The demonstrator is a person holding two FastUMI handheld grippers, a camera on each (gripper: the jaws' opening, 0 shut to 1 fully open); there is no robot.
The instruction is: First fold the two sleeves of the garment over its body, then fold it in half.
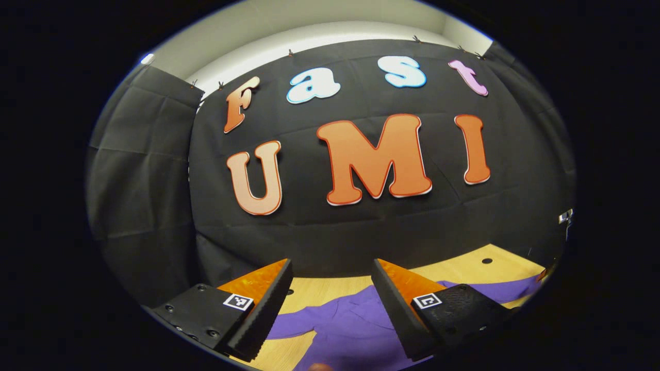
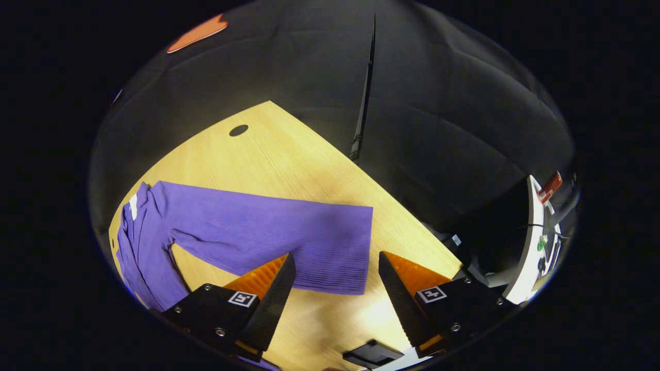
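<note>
Where jaws overlap, garment (image 2: 268,232) partly hidden

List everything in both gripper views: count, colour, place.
garment: 1, purple, lying flat on the table, one sleeve stretched toward the right gripper, not yet folded.
white tag: 1, white, at the garment's far end in the right gripper view.
table: 1, light wood, under the garment; a dark round hole near its far corner.
booth wall: black cloth, behind the table.
small black object: 1, on the table edge below the right gripper; what it is, cannot tell.
left gripper: 1, jaws open, above the garment's body.
right gripper: 1, jaws open, over the sleeve's end.
</note>
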